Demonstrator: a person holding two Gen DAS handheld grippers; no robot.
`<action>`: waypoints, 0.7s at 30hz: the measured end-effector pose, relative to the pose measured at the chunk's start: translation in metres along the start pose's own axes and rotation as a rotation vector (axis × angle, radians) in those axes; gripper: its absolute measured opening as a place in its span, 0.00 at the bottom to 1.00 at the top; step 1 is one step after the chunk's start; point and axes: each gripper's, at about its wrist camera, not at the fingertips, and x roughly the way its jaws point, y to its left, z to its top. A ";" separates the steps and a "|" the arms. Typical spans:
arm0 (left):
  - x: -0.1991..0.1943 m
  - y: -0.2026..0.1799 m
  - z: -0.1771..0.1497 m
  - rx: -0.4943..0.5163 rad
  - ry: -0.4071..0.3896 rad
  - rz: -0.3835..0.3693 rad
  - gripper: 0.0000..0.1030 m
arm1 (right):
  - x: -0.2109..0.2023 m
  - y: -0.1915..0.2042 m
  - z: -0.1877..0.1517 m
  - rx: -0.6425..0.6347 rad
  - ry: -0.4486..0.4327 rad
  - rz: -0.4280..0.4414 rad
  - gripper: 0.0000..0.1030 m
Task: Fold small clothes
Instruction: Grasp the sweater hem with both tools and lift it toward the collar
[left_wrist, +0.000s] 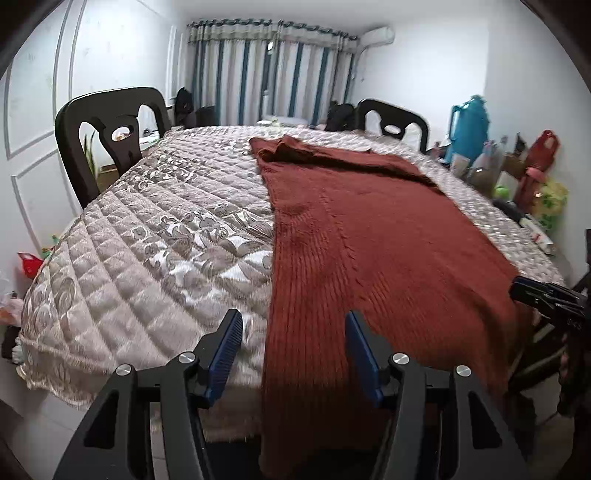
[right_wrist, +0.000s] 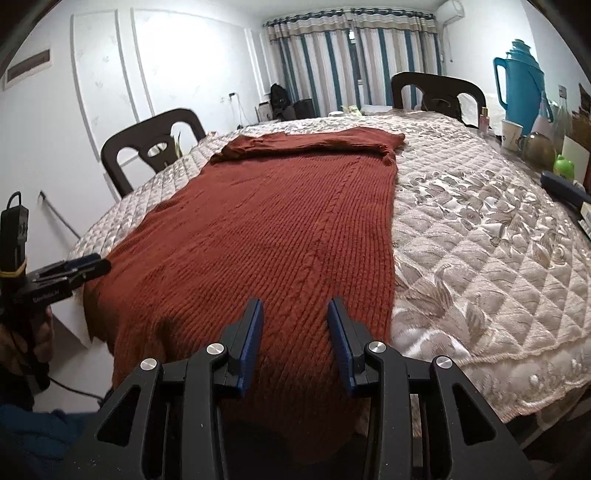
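Sweater: rust-red knit sweater (left_wrist: 369, 236) (right_wrist: 266, 221), ribbed with a thin cable line running down the middle. Laid flat, pretty smooth, only bunched up a bit at the far end where the top part is folded over.

Where it sits: on the counter, which is covered by a quilted beige cloth (left_wrist: 155, 229) (right_wrist: 480, 229) with a floral pattern. The near end of the sweater spills over the counter edge and hangs down toward the claws.

Left claw: the left claw (left_wrist: 293, 339) is released, blue pads wide apart, nothing between them. It hovers at the near counter edge, right about over the sweater's left border. In the right wrist view it shows at the sweater's left side (right_wrist: 79, 271), and from there I can't tell if it touches the knit.

Right claw: the right claw (right_wrist: 295, 332) is released too, pads apart, over the hanging near end of the sweater, grasping nothing. From the left wrist view it pokes in at the sweater's right edge (left_wrist: 543, 295).

Edges: the sweater's side edges run fairly straight; bare quilted cloth lies along both sides.

Room: plenty of bare cloth on the left side in the left view. On the right side there's clutter along the counter rim: a blue thermos jug (right_wrist: 521, 81), a mug (right_wrist: 511, 134), a little green thing (right_wrist: 563, 166).

Chairs: dark chairs (left_wrist: 107, 136) (right_wrist: 437, 92) tucked at the far sides.
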 end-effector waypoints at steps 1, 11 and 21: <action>-0.004 0.001 -0.004 0.003 -0.004 -0.014 0.59 | -0.002 0.000 -0.001 -0.001 0.003 0.008 0.36; -0.022 -0.004 -0.027 0.054 0.018 -0.103 0.59 | -0.023 -0.003 -0.016 -0.156 0.122 0.137 0.36; -0.012 0.000 -0.041 0.025 0.100 -0.100 0.59 | -0.004 -0.040 -0.046 -0.074 0.282 0.140 0.37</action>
